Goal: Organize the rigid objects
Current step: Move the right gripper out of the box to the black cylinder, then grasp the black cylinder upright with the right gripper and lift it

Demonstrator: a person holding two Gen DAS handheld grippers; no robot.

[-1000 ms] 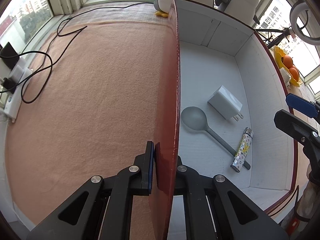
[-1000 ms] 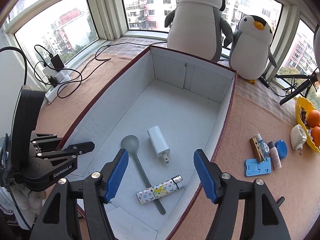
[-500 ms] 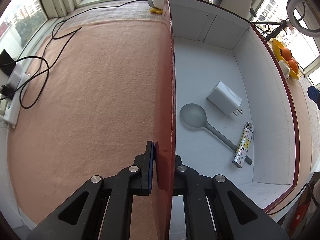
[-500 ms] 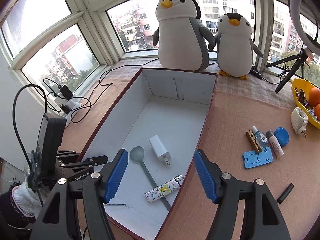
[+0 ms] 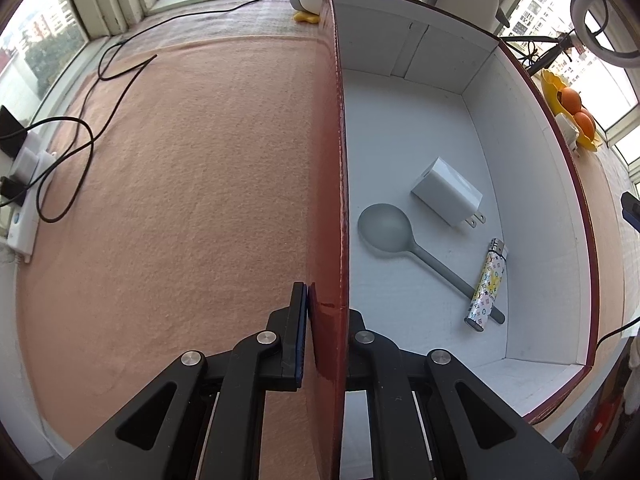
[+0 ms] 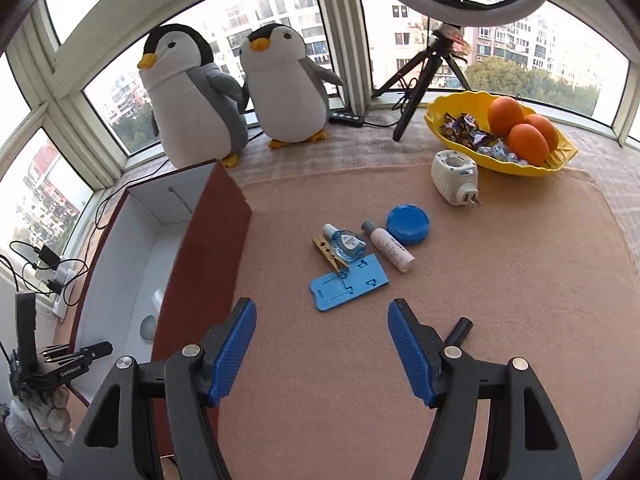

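My left gripper [image 5: 326, 320] is shut on the red wall [image 5: 330, 200] of an open box, white inside. In the box lie a white charger [image 5: 446, 191], a grey spoon [image 5: 404, 236] and a patterned lighter [image 5: 488, 284]. My right gripper [image 6: 322, 344] is open and empty above the peach mat, right of the box [image 6: 204, 256]. Ahead of it lie a blue phone stand [image 6: 348, 286], a wooden clothespin [image 6: 330, 254], a small blue bottle [image 6: 346, 240], a white tube [image 6: 390, 248], a blue round lid [image 6: 408, 224], a white plug-in device [image 6: 454, 176] and a black cylinder [image 6: 458, 330].
Two plush penguins [image 6: 236, 92] stand behind the box. A yellow bowl [image 6: 500, 136] with oranges and sweets and a ring-light tripod [image 6: 428, 68] stand at the back right. A power strip with cables [image 5: 24, 184] lies at the mat's left edge.
My right gripper has swung right, from over the box to over the mat with the loose items. My left gripper keeps its grip on the box wall.
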